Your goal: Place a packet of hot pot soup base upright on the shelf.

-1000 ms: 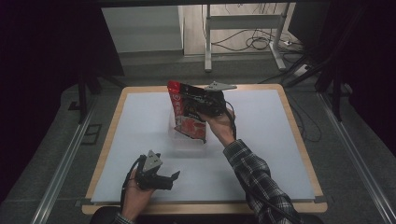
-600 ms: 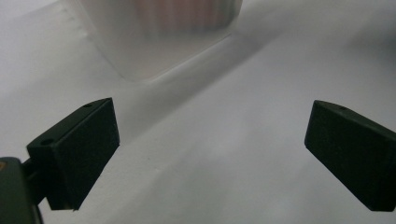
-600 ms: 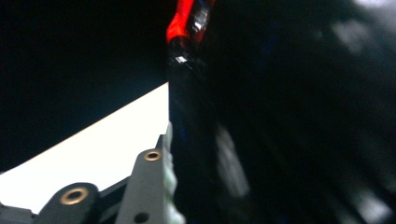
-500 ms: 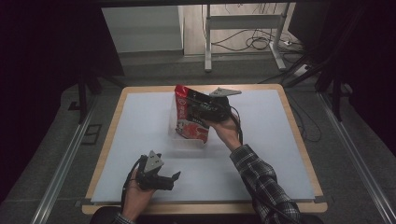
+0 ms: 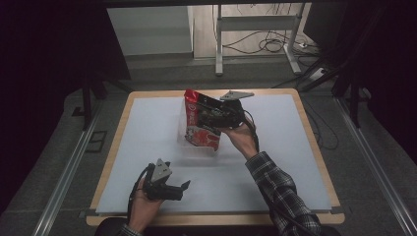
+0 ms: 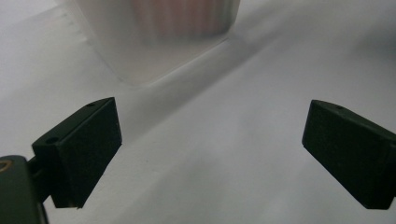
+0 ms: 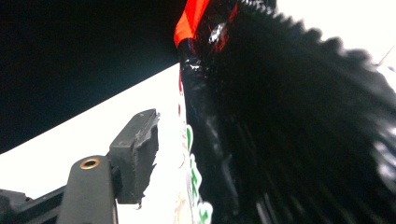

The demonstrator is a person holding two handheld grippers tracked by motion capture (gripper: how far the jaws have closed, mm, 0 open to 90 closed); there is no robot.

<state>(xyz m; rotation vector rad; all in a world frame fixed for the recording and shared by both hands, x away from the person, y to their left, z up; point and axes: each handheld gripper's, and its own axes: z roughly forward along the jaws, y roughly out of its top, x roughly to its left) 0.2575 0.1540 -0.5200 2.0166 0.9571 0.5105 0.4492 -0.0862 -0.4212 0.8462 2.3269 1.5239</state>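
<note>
Right gripper [image 5: 216, 114] clamped on red snack bag [image 5: 199, 129], held tilted over table [image 5: 295, 162] centre, above clear container [image 5: 189, 142]. Left gripper [image 5: 177, 189] agape, idle, near front edge. Risk: glossy film slips, bag drops beside container.

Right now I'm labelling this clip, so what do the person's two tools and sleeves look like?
Both are dark handheld devices topped by a grey three-cornered plate. The left tool has two blocky matte black jaws with small holes and trails a black cable. The right tool shows a brass-coloured screw in its own view. The right forearm wears a dark plaid sleeve.
</note>
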